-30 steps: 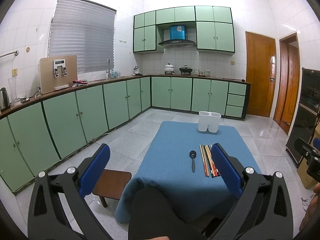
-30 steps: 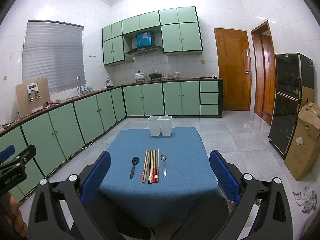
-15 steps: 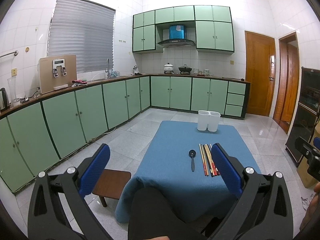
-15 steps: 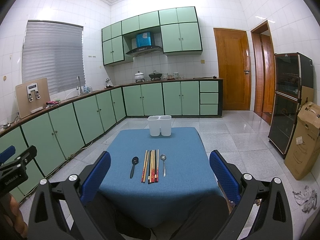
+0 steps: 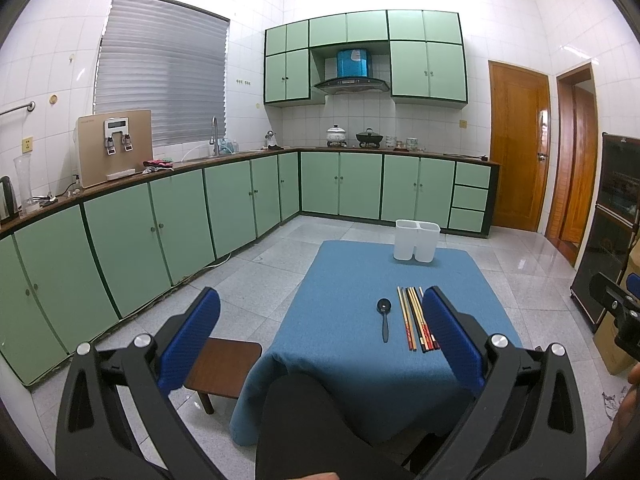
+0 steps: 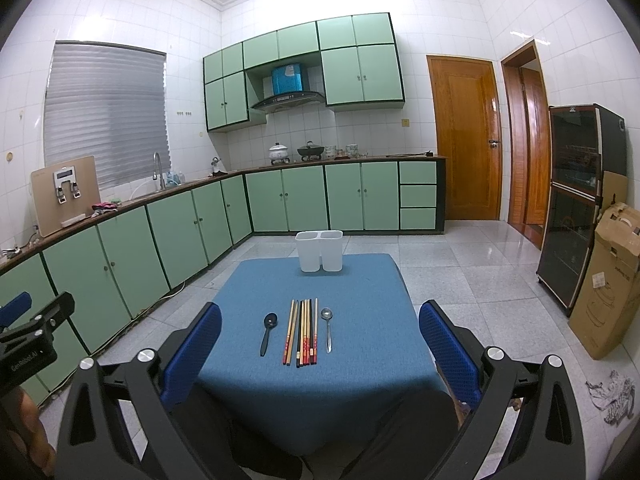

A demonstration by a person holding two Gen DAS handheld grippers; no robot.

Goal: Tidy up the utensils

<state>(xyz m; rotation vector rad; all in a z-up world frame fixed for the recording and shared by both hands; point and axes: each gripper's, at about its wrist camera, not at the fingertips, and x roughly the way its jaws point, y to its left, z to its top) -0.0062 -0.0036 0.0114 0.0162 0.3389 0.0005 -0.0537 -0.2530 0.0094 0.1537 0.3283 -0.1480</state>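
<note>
Right wrist view: low table under a blue cloth [image 6: 360,380], everything placed relative to the white two-compartment utensil holder [image 6: 319,251] standing at the cloth's far edge, both compartments apparently empty. Nearer the camera than the holder, mid-cloth, a row of utensils: bundle of chopsticks [image 6: 302,331] side by side, black spoon [image 6: 268,333] just left of them, metal spoon [image 6: 327,329] just right, none touching the holder, well apart from it. All long axes run toward the holder, bowls at the holder end, handles pointing back at the person. Right gripper [image 6: 319,344] jaws spread wide, nothing between the blue pads, held above the near edge with the row dead centre ahead and below. Left wrist view: left gripper [image 5: 320,334] also spread wide and empty, set off to the left of the table; holder [image 5: 416,241] far right of centre, chopsticks [image 5: 416,318] partly hidden behind its right finger, black spoon [image 5: 384,318] between the fingers. Nothing sorted yet by the look of it. Judgement: right claw is nearer and squarer to the row; a grasp would need the jaws closing across the handles, since the utensils lie lengthwise along the reach direction.
</note>
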